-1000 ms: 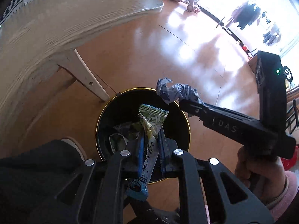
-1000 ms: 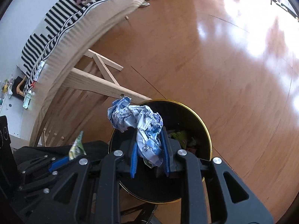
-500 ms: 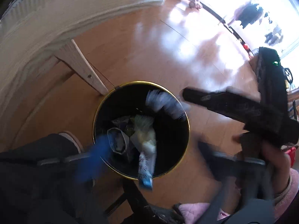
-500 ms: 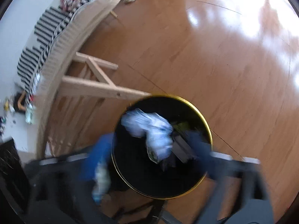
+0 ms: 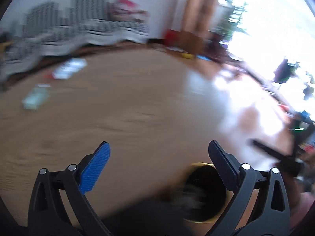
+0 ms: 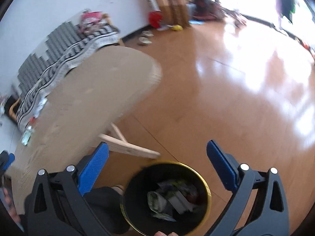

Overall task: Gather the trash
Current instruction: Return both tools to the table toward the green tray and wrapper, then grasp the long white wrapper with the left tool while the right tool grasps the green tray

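A black bin with a gold rim [image 6: 204, 181] stands on the floor below my right gripper [image 6: 157, 149], with crumpled wrappers [image 6: 171, 198] inside. My right gripper is open and empty above the bin. My left gripper [image 5: 157, 151] is open and empty, raised over the wooden table [image 5: 137, 122]; the view is blurred. The bin [image 5: 206, 192] shows at its lower right. Blurred bluish wrappers [image 5: 69, 69] and a pale green one [image 5: 35, 98] lie on the table's far left. Small wrappers [image 6: 27, 134] also lie on the table edge in the right wrist view.
The round wooden table [image 6: 82, 102] on pale legs [image 6: 128, 147] stands left of the bin. A black-and-white striped cloth [image 6: 59, 51] lies behind it. Glossy wooden floor [image 6: 236, 98] spreads to the right. A dark trouser leg [image 6: 106, 202] is beside the bin.
Both grippers opened and dropped their trash, the green-blue wrapper and the crumpled blue-white paper, into the bin. Both then rose; the left swung up toward the tabletop.
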The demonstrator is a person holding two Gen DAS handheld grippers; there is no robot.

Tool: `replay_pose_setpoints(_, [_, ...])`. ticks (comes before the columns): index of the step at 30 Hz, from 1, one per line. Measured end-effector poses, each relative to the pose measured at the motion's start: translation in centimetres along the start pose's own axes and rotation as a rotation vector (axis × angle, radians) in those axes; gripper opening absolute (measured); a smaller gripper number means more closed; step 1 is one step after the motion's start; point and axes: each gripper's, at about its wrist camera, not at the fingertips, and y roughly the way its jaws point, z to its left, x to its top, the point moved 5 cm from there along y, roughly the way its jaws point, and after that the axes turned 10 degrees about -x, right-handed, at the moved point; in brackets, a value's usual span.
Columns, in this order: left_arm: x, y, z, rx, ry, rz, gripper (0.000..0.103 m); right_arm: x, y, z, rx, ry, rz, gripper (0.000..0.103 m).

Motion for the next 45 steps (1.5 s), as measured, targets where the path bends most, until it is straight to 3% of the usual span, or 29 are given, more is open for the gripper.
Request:
replay_pose_setpoints(4, [-0.5, -1.5, 10.9, 0.234, -0.025, 0.041, 0.097, 2.5, -0.2, 8.1, 0.057, -0.130, -0.036, 0.096])
replay_pose_setpoints(8, [-0.1, -2.8, 20.3, 0.337, -0.112, 0.068, 0.097, 3.8, -0.3, 15.4, 0.113, -0.200, -0.054, 0.096])
replay_pose_setpoints(12, [1.3, -2.9, 27.6, 0.370, -0.183, 0.096, 0.097, 4.2, 0.5, 24.2, 0.185, -0.280, -0.042, 0.096])
replay_pose_setpoints(16, [1.9, -1.9, 32.3, 0.426, -0.202, 0.099, 0.097, 3.8, 2.0, 34.5, 0.243, -0.347, -0.020, 0.096])
replay_pose_setpoints(22, [0.9, 0.2, 35.7, 0.369, -0.270, 0.110, 0.097, 1.1, 2.8, 49.3, 0.299, -0.521, -0.024, 0.096])
replay_pose_setpoints(25, [1.1, -0.1, 36.8, 0.329, -0.312, 0.098, 0.097, -0.4, 4.1, 54.8, 0.320, -0.526, 0.021, 0.096])
replay_pose_setpoints(28, [1.1, -0.2, 37.5, 0.340, -0.307, 0.103, 0.097, -1.9, 5.7, 58.8, 0.296, -0.541, 0.046, 0.096])
replay_pose_setpoints(34, [1.1, 0.8, 38.0, 0.361, -0.256, 0.142, 0.097, -3.8, 8.8, 62.0, 0.241, -0.588, 0.075, 0.096])
replay_pose_setpoints(42, [2.0, 1.8, 38.2, 0.358, -0.229, 0.122, 0.097, -2.2, 11.3, 56.7, 0.155, -0.617, 0.090, 0.096])
replay_pose_setpoints(45, [2.5, 2.4, 37.8, 0.350, -0.206, 0.109, 0.097, -1.8, 11.5, 56.1, 0.178, -0.621, 0.103, 0.096])
